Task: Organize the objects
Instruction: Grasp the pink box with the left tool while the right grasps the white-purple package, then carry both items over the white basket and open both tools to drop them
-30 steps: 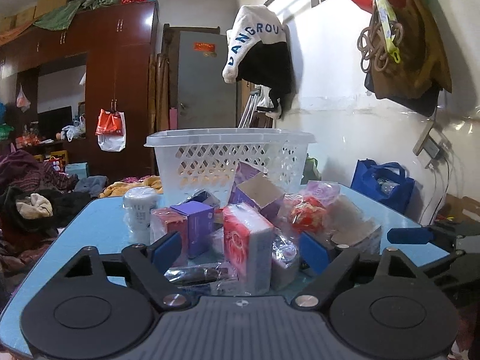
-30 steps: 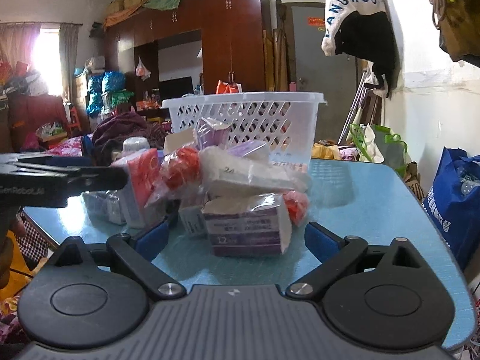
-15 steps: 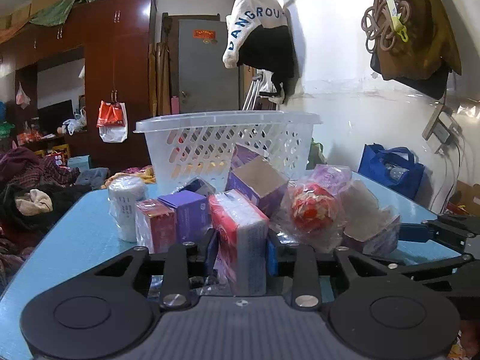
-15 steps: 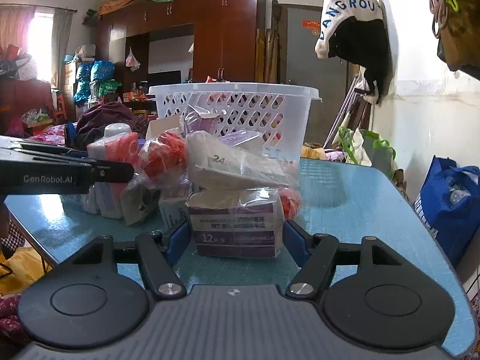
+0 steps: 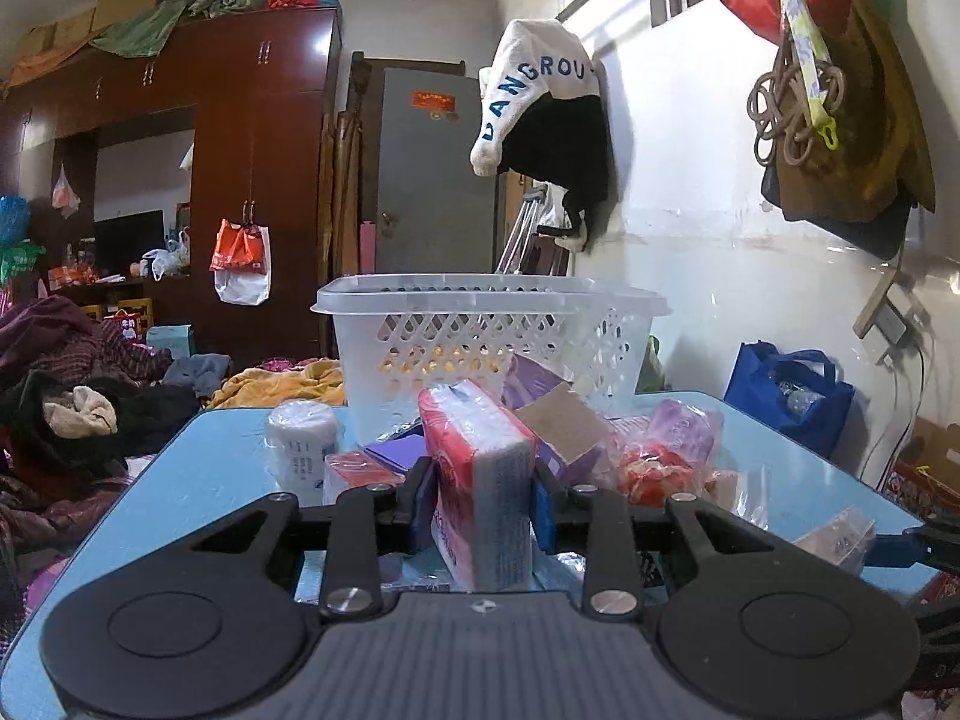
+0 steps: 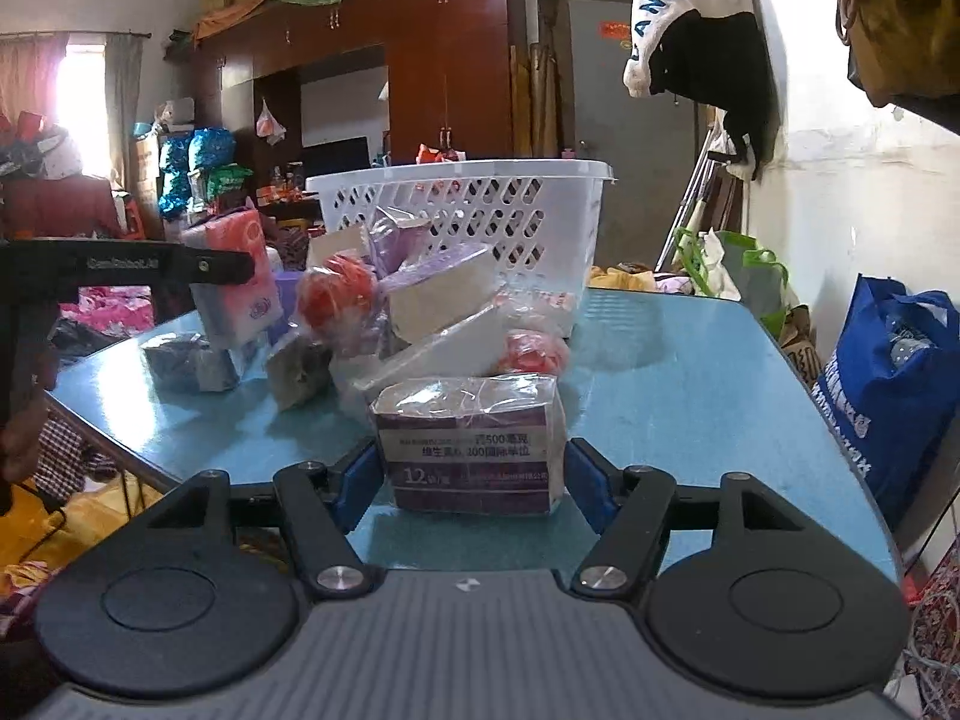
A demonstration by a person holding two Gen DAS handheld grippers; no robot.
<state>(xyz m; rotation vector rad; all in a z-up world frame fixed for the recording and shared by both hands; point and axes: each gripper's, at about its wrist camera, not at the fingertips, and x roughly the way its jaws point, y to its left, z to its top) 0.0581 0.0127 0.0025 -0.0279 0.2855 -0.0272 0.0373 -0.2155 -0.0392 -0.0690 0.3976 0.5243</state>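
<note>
Left tool (image 5: 483,504) pinches the soft pink tissue pack (image 5: 480,480); right tool (image 6: 474,480) clamps the film-wrapped purple box (image 6: 471,444) on the glossy blue worktop (image 6: 690,396).

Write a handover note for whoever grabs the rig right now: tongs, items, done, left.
Left tongs: shut on the pink tissue pack, lifted off the table.
Right tongs: shut on the purple wrapped box, at the blue table's near edge.
White basket: behind the pile at the table's far side; contents hard to tell.
Done: both picks made.
Left: drop both in the basket, then clear the remaining pile.
</note>
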